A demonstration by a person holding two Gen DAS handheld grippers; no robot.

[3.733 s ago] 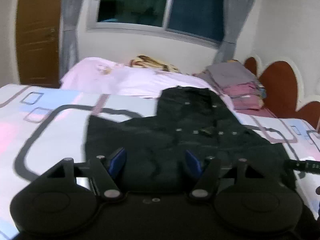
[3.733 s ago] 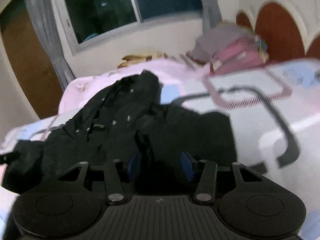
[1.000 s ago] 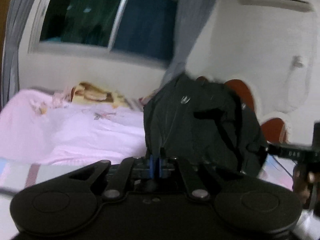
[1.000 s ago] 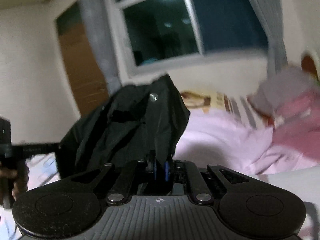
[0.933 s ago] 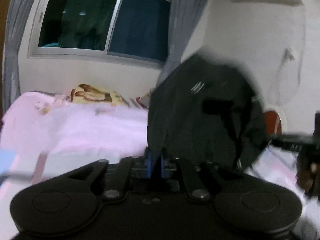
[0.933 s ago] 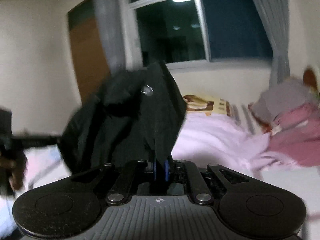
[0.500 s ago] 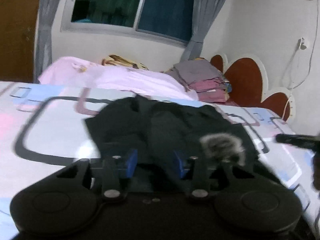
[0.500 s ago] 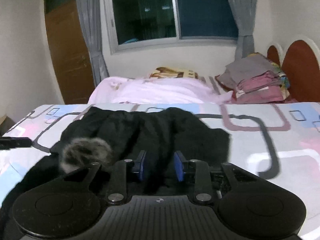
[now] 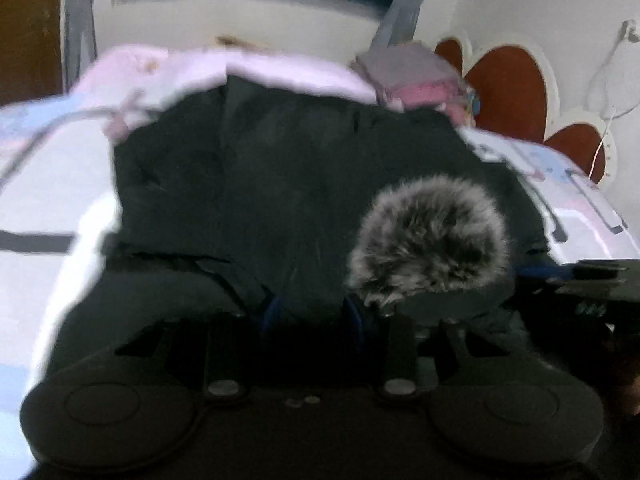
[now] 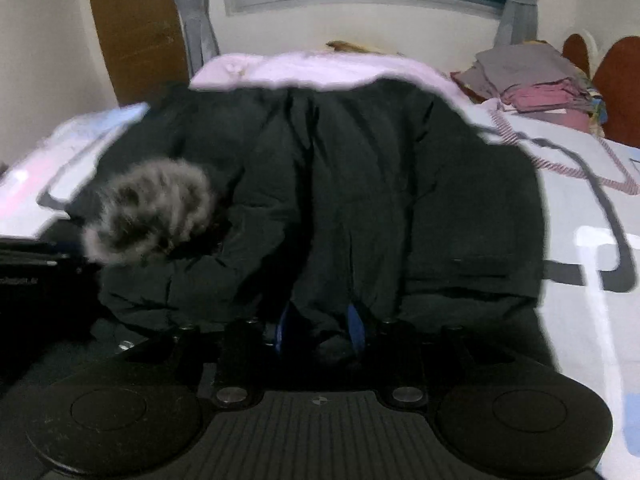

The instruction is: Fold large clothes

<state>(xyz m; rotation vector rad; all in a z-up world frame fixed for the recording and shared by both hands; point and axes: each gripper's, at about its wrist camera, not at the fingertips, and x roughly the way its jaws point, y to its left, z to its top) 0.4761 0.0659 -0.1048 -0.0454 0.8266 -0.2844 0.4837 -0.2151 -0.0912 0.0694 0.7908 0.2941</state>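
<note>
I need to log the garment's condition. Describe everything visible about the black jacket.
The black jacket is a bulky coat of smooth dark fabric, spread flat on the patterned bedsheet, creased down its middle. A grey fur trim bunches on it near one edge. The open left gripper and open right gripper each straddle a fold of its near hem.

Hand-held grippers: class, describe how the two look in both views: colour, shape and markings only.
The left hand-held gripper has a matt black body with two round discs, silver screws and blue finger pads. The right hand-held gripper matches it, with a ribbed black plate and a small round mark.
</note>
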